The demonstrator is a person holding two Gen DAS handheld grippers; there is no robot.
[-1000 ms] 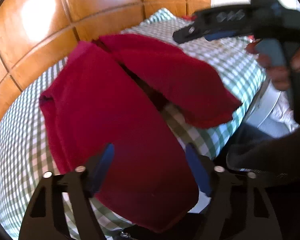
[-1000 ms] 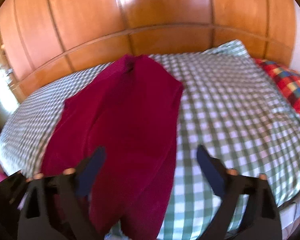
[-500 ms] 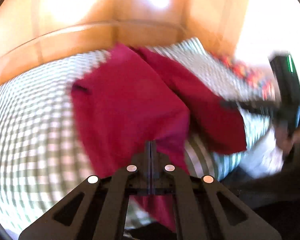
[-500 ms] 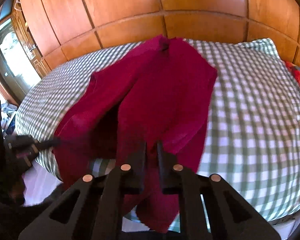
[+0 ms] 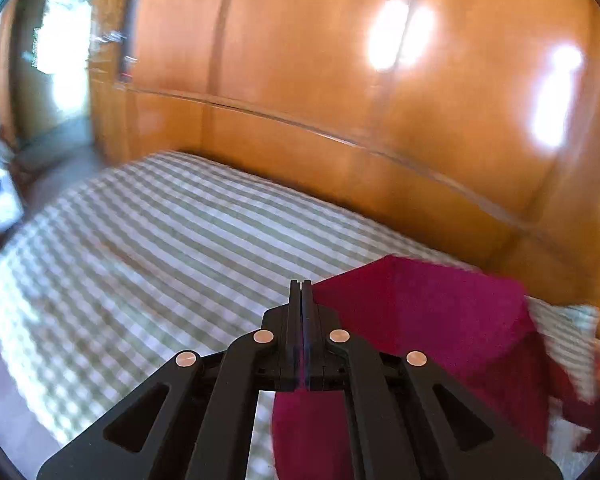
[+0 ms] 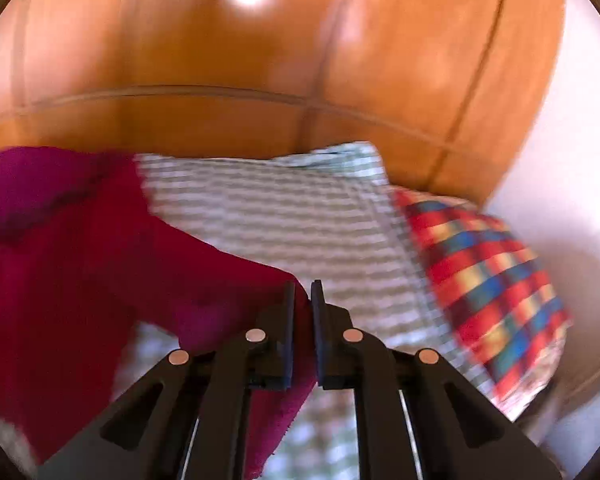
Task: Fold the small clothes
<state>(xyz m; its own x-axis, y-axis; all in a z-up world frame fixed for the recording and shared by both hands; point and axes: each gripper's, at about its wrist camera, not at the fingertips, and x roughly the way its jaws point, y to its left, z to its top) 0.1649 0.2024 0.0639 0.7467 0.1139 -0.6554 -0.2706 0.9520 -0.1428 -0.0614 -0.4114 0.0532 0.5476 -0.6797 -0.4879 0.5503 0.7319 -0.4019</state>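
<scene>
The garment is a dark red pair of small trousers (image 5: 440, 320). My left gripper (image 5: 301, 286) is shut on one trouser end, which hangs down below the jaws, with the rest stretching to the right above the bed. My right gripper (image 6: 303, 292) is shut on the other end of the trousers (image 6: 80, 272); red cloth fills the narrow gap between its jaws and drapes away to the left. Both views are blurred by motion.
The bed has a green-and-white checked cover (image 5: 160, 240). A matching checked pillow (image 6: 300, 200) and a red, blue and yellow plaid pillow (image 6: 484, 280) lie at the right. Polished wooden panelling (image 5: 340, 100) stands behind the bed. A doorway (image 5: 60, 40) is far left.
Both grippers closed on the trouser ends and lifted them off the bed. The views swung up toward the wooden wall; the left now points left, the right toward the pillows.
</scene>
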